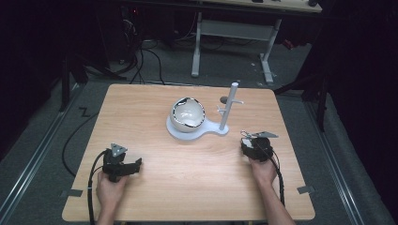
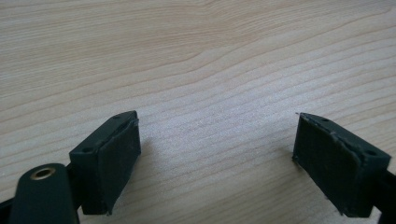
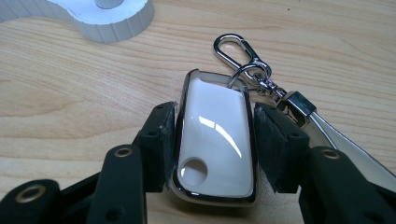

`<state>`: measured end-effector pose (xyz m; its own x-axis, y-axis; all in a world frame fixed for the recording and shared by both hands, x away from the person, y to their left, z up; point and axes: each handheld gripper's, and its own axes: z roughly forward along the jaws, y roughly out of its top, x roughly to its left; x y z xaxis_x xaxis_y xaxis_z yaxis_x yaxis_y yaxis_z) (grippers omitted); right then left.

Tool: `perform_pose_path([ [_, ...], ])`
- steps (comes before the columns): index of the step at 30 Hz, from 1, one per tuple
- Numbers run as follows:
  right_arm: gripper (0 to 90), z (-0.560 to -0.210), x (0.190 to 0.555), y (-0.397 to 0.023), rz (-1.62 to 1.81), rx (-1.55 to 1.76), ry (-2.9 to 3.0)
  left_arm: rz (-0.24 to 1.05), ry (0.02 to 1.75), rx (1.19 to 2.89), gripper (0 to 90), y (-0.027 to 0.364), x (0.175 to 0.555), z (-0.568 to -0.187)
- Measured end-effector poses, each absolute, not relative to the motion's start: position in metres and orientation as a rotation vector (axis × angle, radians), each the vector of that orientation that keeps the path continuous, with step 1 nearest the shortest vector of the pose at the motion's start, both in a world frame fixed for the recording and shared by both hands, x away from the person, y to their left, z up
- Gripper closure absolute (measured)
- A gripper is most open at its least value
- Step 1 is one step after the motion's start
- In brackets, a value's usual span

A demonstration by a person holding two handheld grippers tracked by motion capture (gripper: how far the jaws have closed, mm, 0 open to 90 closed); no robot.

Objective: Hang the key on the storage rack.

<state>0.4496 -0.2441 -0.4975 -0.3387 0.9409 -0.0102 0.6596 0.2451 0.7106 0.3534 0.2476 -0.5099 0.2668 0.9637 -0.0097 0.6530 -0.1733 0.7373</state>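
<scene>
A white key fob [image 3: 215, 135] with a chrome rim lies on the wooden table [image 1: 155, 183]; a silver clasp [image 3: 238, 51] and a grey strap [image 3: 336, 140] hang from its top. My right gripper [image 3: 215, 144] is shut on the fob, both pads pressing its long sides. In the high view that gripper [image 1: 256, 146] sits at the table's right, with the clasp [image 1: 245, 134] poking out ahead of it. My left gripper [image 2: 217, 154] stands open over bare wood, nothing between its pads; from above it [image 1: 123, 165] rests near the front left.
A white stand [image 1: 197, 131] at mid-table carries a white bowl-like ball [image 1: 187, 114] and an upright post with pegs [image 1: 230, 105]. Its base edge [image 3: 107, 18] lies just ahead of the right gripper. A second table's legs stand beyond the far edge.
</scene>
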Motion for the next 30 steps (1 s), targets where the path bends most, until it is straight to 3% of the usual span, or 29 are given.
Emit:
perform_pose_path([
  [7,51.0,-0.494,0.442,-0.253,0.949,1.461,2.074,0.631,1.459,1.908,15.3,0.248,0.353,-0.51],
  [30,51.1,-0.429,0.414,-0.264,1.187,1.264,2.065,0.631,1.458,1.91,15.3,0.248,0.353,-0.51],
])
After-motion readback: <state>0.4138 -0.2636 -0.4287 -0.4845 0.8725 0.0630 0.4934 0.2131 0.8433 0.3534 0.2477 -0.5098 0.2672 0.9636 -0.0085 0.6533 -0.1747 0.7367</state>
